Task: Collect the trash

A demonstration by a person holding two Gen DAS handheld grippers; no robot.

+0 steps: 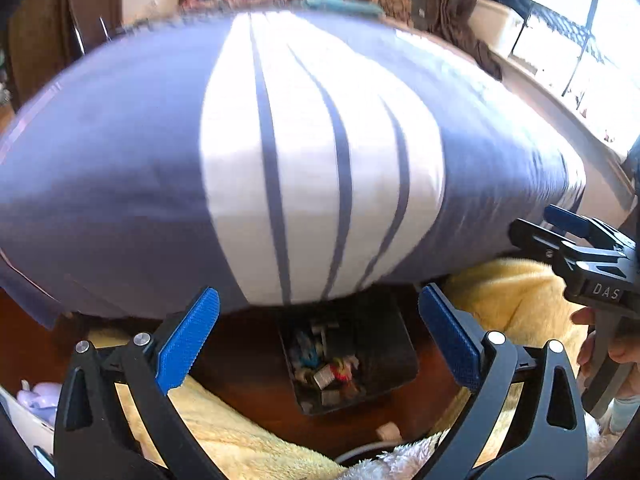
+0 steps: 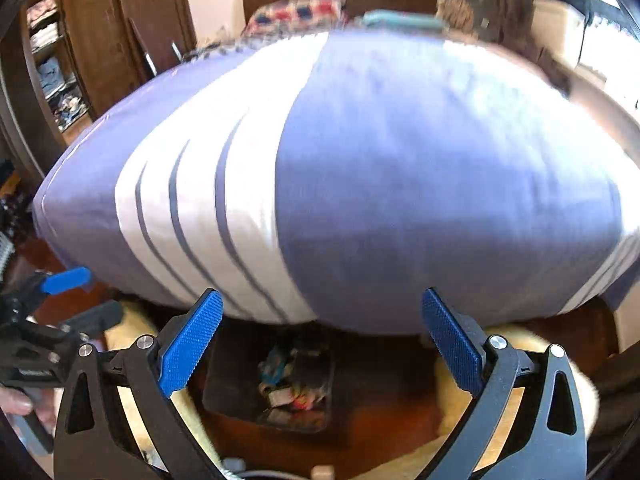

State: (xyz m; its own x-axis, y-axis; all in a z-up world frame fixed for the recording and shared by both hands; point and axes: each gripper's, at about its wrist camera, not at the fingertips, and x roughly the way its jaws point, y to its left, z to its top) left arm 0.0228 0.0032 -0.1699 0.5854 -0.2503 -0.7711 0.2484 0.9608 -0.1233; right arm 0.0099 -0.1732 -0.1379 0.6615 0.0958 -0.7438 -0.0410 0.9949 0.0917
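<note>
A black bin (image 1: 394, 354) holding several crumpled scraps of trash (image 1: 326, 364) stands on the wooden floor at the foot of a bed; it also shows in the right wrist view (image 2: 224, 380). A small pale scrap (image 1: 389, 431) lies on the floor near it, and shows at the bottom of the right wrist view (image 2: 322, 472). My left gripper (image 1: 320, 340) is open and empty above the bin. My right gripper (image 2: 322, 340) is open and empty, also above the bin. Each gripper shows in the other's view: the right one (image 1: 560, 232) and the left one (image 2: 76, 296).
A bed with a purple and white striped cover (image 1: 304, 152) fills the view ahead. Yellow fluffy rugs (image 1: 516, 300) lie on the floor on both sides of the bin. A wardrobe (image 2: 100, 40) stands at the left and a window (image 1: 580, 20) at the right.
</note>
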